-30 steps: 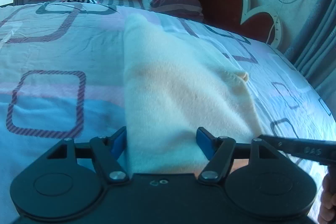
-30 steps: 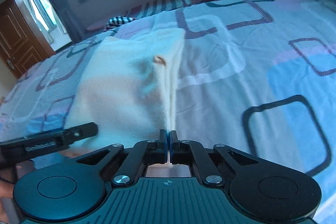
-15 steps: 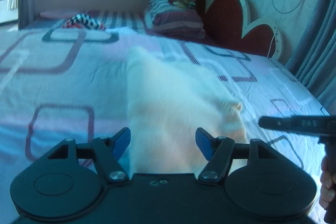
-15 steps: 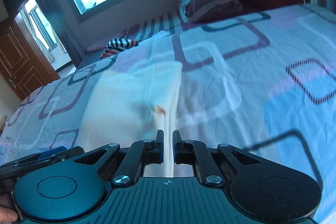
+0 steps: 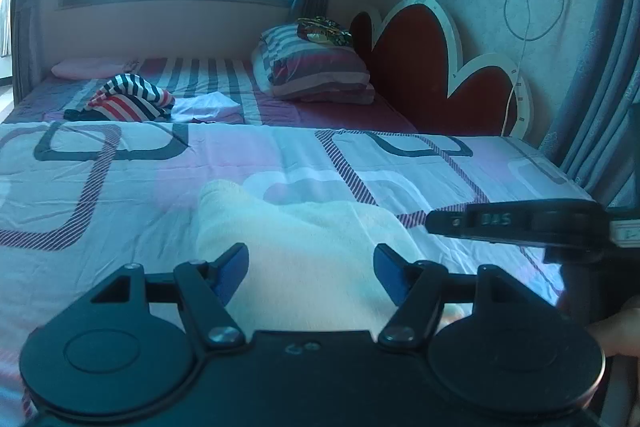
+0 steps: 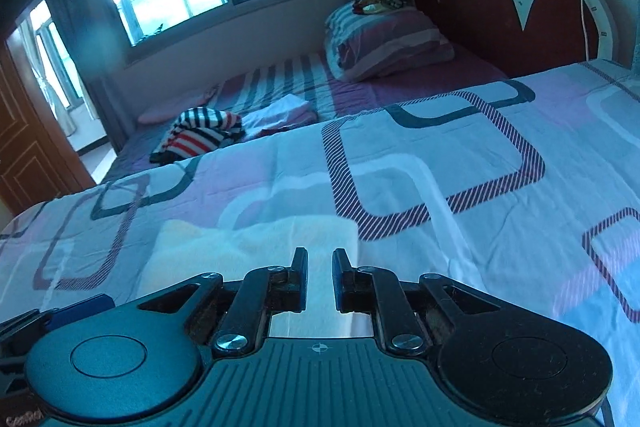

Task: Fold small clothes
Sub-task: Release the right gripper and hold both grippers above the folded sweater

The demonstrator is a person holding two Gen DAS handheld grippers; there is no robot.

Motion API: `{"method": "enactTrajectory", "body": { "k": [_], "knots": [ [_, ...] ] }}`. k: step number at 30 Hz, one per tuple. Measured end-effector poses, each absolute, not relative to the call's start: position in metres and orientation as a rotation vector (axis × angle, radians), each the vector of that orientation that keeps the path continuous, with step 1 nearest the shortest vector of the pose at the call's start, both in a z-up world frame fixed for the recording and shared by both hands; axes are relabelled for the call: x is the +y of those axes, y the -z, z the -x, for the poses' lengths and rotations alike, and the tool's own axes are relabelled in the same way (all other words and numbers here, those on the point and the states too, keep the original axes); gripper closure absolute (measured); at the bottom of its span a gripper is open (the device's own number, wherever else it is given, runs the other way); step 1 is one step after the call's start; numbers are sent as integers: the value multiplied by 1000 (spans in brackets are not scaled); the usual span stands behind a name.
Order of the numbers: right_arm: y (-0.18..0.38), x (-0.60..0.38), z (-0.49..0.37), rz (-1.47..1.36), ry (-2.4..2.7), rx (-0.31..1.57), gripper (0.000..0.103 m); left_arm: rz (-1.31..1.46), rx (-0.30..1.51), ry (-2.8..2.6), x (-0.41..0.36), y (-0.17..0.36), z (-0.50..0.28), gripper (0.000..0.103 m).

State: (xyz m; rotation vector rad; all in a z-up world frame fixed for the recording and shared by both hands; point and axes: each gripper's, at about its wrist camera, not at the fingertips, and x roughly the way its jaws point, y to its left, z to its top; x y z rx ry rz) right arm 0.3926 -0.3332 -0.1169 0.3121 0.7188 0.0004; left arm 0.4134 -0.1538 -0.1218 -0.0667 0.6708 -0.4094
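A cream folded garment (image 5: 304, 247) lies flat on the patterned bedspread (image 5: 120, 187), just ahead of both grippers. It also shows in the right wrist view (image 6: 248, 247). My left gripper (image 5: 310, 271) is wide open and empty above the garment's near end. My right gripper (image 6: 320, 275) is open a small way and empty, over the garment's right edge. The right gripper's finger (image 5: 512, 223) shows at the right of the left wrist view.
A striped garment (image 5: 124, 99) and a white cloth (image 5: 208, 107) lie at the far side of the bed. A striped pillow (image 5: 316, 71) sits by the red heart-shaped headboard (image 5: 420, 67). Curtains (image 5: 600, 107) hang at the right. A wooden door (image 6: 28, 147) stands at the left.
My right gripper opened and let go of the garment's edge. Both grippers pulled back and rose, so the garment now lies low in both views.
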Motion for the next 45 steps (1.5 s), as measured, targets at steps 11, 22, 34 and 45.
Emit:
{"method": "enactTrajectory", "body": {
  "k": [11, 22, 34, 45],
  "knots": [
    [167, -310, -443, -243, -24, 833, 85, 109, 768, 343, -138, 169, -462, 38],
    [186, -317, -439, -130, -46, 797, 82, 10, 729, 333, -148, 170, -456, 35],
    [138, -311, -376, -211, -83, 701, 81, 34, 707, 342, -139, 145, -416, 32],
    [164, -301, -345, -126, -61, 772, 72, -11, 751, 369, -149, 159, -390, 30]
  ]
}}
